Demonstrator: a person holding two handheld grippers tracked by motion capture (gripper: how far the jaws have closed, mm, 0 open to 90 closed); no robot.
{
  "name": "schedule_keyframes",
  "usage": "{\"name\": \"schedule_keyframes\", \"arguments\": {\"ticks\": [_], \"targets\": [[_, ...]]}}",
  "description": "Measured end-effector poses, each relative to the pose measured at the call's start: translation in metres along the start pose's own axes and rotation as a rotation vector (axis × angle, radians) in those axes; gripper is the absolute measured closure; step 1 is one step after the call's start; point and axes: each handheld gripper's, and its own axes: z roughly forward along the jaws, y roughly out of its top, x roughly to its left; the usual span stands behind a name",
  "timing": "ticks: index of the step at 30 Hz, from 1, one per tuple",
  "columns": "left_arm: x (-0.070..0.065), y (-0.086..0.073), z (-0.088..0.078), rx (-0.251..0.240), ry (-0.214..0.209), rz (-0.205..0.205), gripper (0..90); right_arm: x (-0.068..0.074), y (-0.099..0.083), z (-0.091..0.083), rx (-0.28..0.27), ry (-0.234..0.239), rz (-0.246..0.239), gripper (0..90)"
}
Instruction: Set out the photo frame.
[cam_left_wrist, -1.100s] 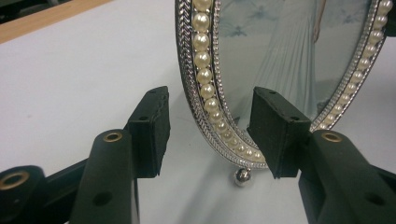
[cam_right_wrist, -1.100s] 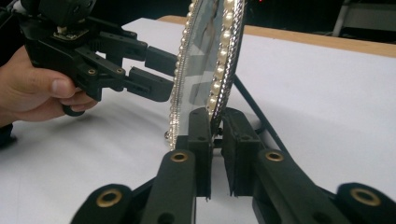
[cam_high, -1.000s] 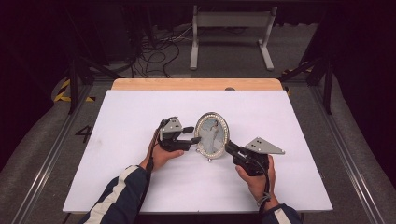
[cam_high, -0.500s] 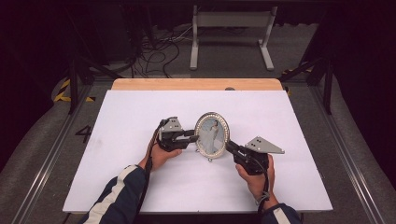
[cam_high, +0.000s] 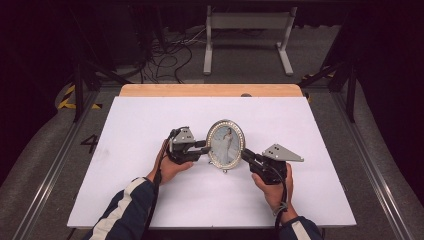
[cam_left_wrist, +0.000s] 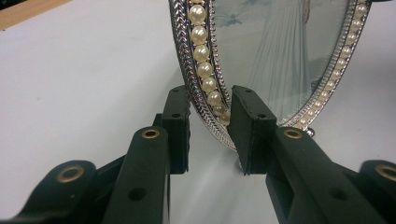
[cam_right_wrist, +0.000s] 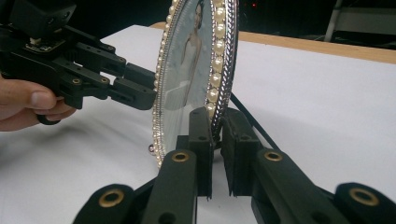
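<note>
An oval picture frame (cam_high: 226, 145) stands upright near the middle of the high view, on the white desk (cam_high: 150, 120). It holds a photograph of a figure in a long pale dress (cam_left_wrist: 280, 56), under glass, ringed by a row of pearls and a silver braided rim. The frame's long axis runs up and down, and its face is turned toward the bottom of the high view, toward the person.

The left gripper (cam_high: 204, 147) comes in from the left of the frame; its jaws have just been closing and now stand narrow on either side of the frame's lower left rim. In the left gripper view the pads (cam_left_wrist: 250, 126) sit right at the pearl edge (cam_left_wrist: 205, 70), one in front and one behind, but a thin gap shows on the rear side, so I cannot tell whether they press on it. The right gripper (cam_high: 246, 155) comes from the lower right and is clamped on the frame's lower right rim; the right gripper view shows its pads (cam_right_wrist: 201, 135) tight against the edge.

A wooden strip (cam_high: 210, 90) runs along the desk's far edge. Beyond it, at the top of the high view, lie floor cables (cam_high: 165, 55) and a grey metal stand (cam_high: 247, 30). All are well apart from the frame.
</note>
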Motion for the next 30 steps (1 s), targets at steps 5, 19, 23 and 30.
{"name": "schedule_keyframes", "arguments": {"ticks": [5, 19, 23, 30], "targets": [[0.002, -0.0004, 0.0, -0.026, -0.013, -0.006, 67.8, 0.0, 0.0008, 0.0006, 0.002, -0.004, -0.003, 82.8], [0.0033, 0.0022, -0.0014, -0.058, -0.001, -0.012, 69.4, 0.0007, 0.0018, 0.0019, 0.001, -0.018, -0.009, 82.7], [0.0031, 0.0022, -0.0032, -0.051, -0.003, -0.009, 69.4, -0.002, 0.0021, 0.0034, -0.001, -0.013, -0.001, 82.5], [0.0026, 0.0015, -0.007, -0.039, -0.005, 0.0, 69.7, -0.0043, 0.0037, 0.0061, 0.009, -0.014, -0.002, 82.2]]}}
